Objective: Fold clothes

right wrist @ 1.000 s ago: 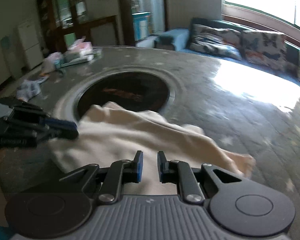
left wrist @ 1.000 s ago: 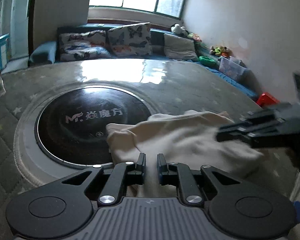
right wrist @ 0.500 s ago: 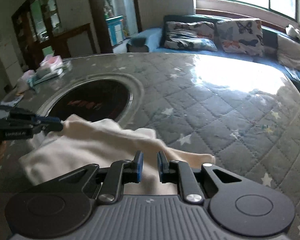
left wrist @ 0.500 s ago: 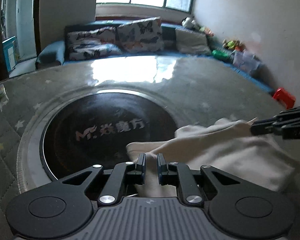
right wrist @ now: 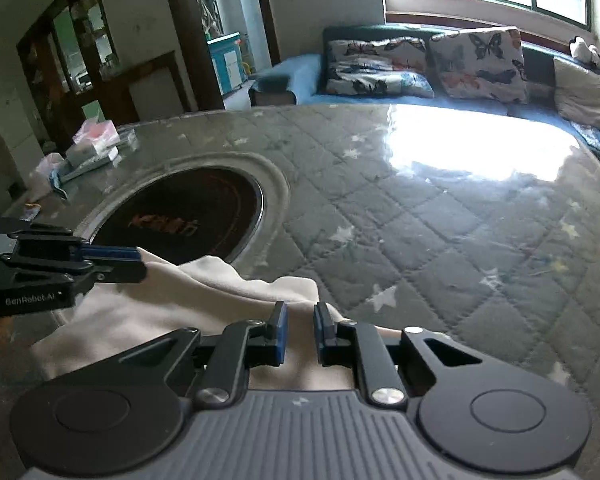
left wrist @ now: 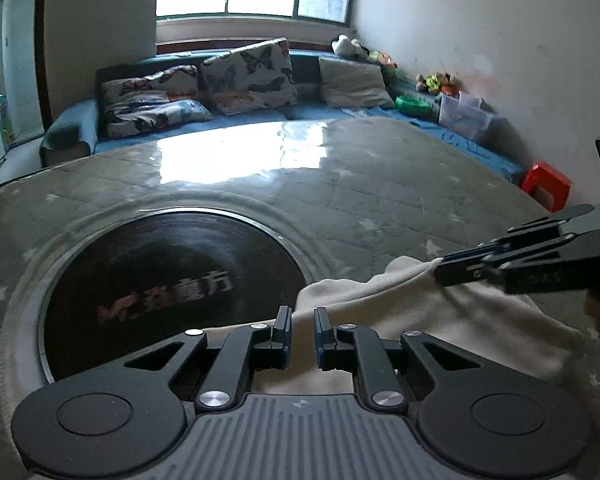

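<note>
On the near edge of the round quilted table (right wrist: 440,208), just right of the dark glass disc (left wrist: 168,280) set into its middle, a cream garment (left wrist: 400,320) is lying bunched and partly doubled over, and both grippers are pinching it. It is draping in soft rolls and sagging between the two holds, so it looks light, limp and thick like fleece or knit, with no stiffness to keep a fold by itself; it is likely to slide easily on the glossy table cover. The left gripper (left wrist: 302,330) is clamped on the edge nearest the disc, cloth showing in the narrow gap between its blue pads. The right gripper (right wrist: 300,330) is clamped likewise on the edge farther right, and from the left wrist view its closed tips are seen biting a raised corner. Hems and corners look like the best places to hold, since a grip mid-panel would only gather slack. Beyond the table, a sofa with butterfly cushions (left wrist: 244,76) is sitting under the window.
</note>
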{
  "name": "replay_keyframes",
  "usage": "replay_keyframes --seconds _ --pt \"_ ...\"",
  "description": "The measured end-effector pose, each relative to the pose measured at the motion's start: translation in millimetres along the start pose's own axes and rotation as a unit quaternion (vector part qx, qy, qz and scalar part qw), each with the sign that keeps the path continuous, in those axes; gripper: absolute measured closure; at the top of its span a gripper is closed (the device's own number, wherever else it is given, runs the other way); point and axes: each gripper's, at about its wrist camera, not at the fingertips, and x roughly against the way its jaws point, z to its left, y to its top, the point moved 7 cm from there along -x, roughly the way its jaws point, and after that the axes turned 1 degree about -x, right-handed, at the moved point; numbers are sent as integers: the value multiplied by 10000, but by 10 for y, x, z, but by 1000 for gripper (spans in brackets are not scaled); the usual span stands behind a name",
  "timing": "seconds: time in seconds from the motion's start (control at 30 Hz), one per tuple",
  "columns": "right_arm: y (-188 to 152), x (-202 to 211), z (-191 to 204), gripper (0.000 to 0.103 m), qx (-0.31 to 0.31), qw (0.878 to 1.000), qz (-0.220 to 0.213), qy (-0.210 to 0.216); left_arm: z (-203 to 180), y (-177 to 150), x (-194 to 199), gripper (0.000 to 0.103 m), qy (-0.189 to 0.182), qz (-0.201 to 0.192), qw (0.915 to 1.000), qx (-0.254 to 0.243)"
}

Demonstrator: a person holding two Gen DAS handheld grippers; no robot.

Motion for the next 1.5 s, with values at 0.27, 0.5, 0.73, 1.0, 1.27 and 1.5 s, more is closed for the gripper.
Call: replay_keyframes --seconds 0.27,0.5,0.73,1.0,1.27,1.5 --pt "-24 169 96 89 272 9996 -54 -66 58 4 -15 85 112 78 9999 2" --pt "-176 470 563 87 904 9953 -84 330 116 -121 489 78 157 -188 9997 18" --pt "-489 659 805 87 1244 9915 -54 389 -17 -586 815 78 166 -193 9995 -188" --pt "-696 646 638 87 1108 9936 149 165 -28 -667 827 76 221 -224 9995 -85" --pt "-685 682 429 86 873 9960 150 -115 -145 -582 643 76 191 -175 9996 -144" --pt "-600 768 557 83 1146 9933 117 -15 22 -581 777 74 237 -223 9993 178"
